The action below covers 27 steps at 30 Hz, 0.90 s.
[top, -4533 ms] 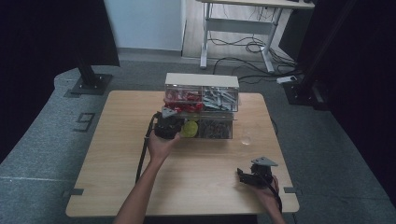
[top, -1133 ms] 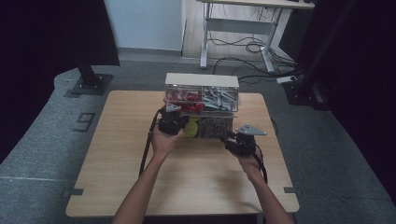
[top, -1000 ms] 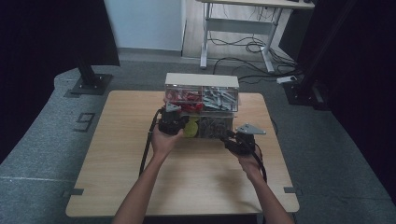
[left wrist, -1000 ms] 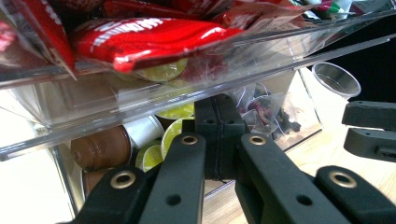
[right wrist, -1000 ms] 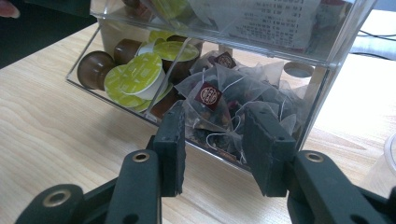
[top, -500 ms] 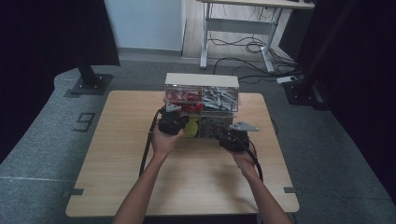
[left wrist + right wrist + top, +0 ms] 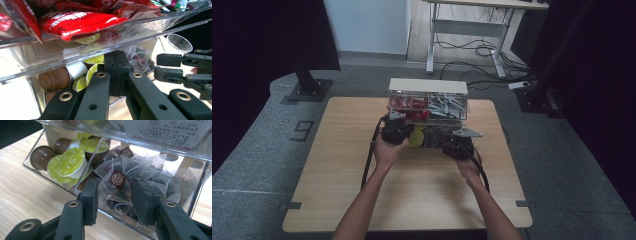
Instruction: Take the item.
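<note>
My right gripper [image 7: 113,202], jaws apart, faces the tea bag [image 7: 117,182] in the lower bin of the clear organizer [image 7: 428,92], which stands at the table's [image 7: 337,190] twelve o'clock. I judge the pads should straddle one bag and enter above the bin's front lip. My left gripper [image 7: 116,75], jaws together, steadies the organizer. Coffee capsules [image 7: 67,162] lie at ten o'clock; the upper tray overhangs.

Left gripper [image 7: 116,75] is shut; right gripper [image 7: 113,195] is parted (both forearms extended forward).
</note>
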Each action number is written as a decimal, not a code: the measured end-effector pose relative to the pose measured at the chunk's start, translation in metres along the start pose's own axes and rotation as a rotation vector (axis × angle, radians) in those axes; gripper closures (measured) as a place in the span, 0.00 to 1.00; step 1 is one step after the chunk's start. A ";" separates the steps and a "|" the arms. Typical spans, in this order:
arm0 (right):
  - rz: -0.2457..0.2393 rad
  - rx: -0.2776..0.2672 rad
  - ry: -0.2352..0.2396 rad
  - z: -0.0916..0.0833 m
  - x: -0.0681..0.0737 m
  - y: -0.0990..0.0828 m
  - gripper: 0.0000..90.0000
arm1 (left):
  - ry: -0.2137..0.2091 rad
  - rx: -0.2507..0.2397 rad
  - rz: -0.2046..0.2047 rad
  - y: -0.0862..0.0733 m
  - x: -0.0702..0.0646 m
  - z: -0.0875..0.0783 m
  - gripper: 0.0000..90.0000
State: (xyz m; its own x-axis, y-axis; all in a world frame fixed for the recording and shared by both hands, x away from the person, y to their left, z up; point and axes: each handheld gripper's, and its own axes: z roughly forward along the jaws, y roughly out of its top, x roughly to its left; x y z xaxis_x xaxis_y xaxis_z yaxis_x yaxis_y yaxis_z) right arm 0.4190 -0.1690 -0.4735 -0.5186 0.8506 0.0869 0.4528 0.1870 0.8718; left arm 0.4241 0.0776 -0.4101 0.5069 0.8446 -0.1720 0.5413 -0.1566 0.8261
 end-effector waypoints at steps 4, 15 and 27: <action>0.004 -0.003 -0.007 0.002 -0.001 0.000 0.63 | -0.001 -0.001 -0.001 0.000 0.000 0.000 1.00; -0.003 0.004 -0.012 0.014 0.006 0.002 0.62 | -0.007 0.002 -0.005 0.000 -0.001 0.002 1.00; -0.012 0.020 -0.025 0.028 0.010 0.005 0.62 | -0.011 0.004 -0.010 0.000 -0.001 0.002 1.00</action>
State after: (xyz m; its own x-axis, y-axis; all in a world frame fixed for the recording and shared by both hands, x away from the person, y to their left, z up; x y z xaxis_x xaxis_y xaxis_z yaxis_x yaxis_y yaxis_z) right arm 0.4367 -0.1457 -0.4815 -0.5057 0.8604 0.0640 0.4615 0.2070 0.8627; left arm 0.4250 0.0762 -0.4112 0.5084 0.8407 -0.1862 0.5495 -0.1503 0.8219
